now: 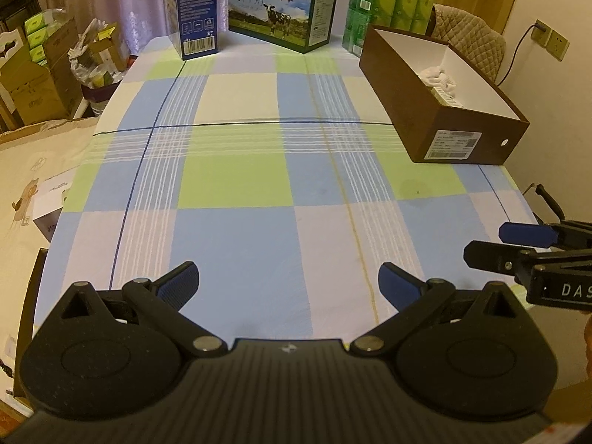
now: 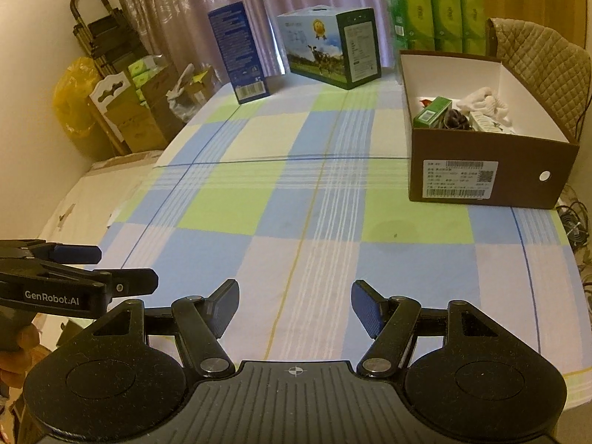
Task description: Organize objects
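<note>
Nearest the lens, the left gripper [image 1: 288,285] hangs over the near edge of the table [image 1: 236,185], its blue-padded fingers [image 1: 183,281] spread wide with nothing between them. Just beside it, the right gripper [image 2: 294,307] is likewise spread apart and empty above the checked cloth. By the table's right edge stands a brown shoebox [image 2: 492,162], open-topped, holding a small green carton [image 2: 431,111], a white crumpled cloth [image 2: 484,101] and a dark item. Along the far edge stand a blue box [image 2: 236,51], a milk carton case [image 2: 333,48] and green tissue packs [image 2: 436,14].
</note>
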Action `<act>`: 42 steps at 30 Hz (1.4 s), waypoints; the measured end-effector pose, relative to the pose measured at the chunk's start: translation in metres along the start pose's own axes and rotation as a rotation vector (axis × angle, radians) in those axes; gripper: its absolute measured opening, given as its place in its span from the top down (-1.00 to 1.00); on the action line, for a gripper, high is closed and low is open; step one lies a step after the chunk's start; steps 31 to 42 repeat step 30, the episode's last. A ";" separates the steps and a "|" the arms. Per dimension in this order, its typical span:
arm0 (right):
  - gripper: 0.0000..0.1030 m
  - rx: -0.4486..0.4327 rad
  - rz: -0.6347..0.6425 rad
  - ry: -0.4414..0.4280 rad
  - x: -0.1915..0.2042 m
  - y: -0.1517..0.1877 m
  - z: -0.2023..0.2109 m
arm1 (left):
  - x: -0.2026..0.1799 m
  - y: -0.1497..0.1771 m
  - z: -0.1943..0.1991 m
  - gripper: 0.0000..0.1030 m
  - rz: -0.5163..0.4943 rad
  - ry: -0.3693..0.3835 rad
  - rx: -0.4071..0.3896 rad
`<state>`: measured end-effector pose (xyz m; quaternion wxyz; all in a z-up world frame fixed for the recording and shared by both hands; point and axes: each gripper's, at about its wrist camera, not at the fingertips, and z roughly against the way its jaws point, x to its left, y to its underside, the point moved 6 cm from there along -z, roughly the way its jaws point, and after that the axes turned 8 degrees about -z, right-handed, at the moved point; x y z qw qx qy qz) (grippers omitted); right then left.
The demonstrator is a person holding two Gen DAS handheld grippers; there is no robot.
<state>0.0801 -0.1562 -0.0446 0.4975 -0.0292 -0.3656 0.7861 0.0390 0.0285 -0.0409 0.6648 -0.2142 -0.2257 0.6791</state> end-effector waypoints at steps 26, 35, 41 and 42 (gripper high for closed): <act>-0.25 0.048 0.009 0.009 0.005 0.010 -0.013 | 0.003 0.006 -0.004 -0.97 0.019 0.005 0.009; -0.25 0.048 0.006 0.012 0.003 0.012 -0.013 | 0.002 0.005 -0.005 -0.98 0.015 0.004 0.008; -0.25 0.048 0.006 0.012 0.003 0.012 -0.013 | 0.002 0.005 -0.005 -0.98 0.015 0.004 0.008; -0.25 0.048 0.006 0.012 0.003 0.012 -0.013 | 0.002 0.005 -0.005 -0.98 0.015 0.004 0.008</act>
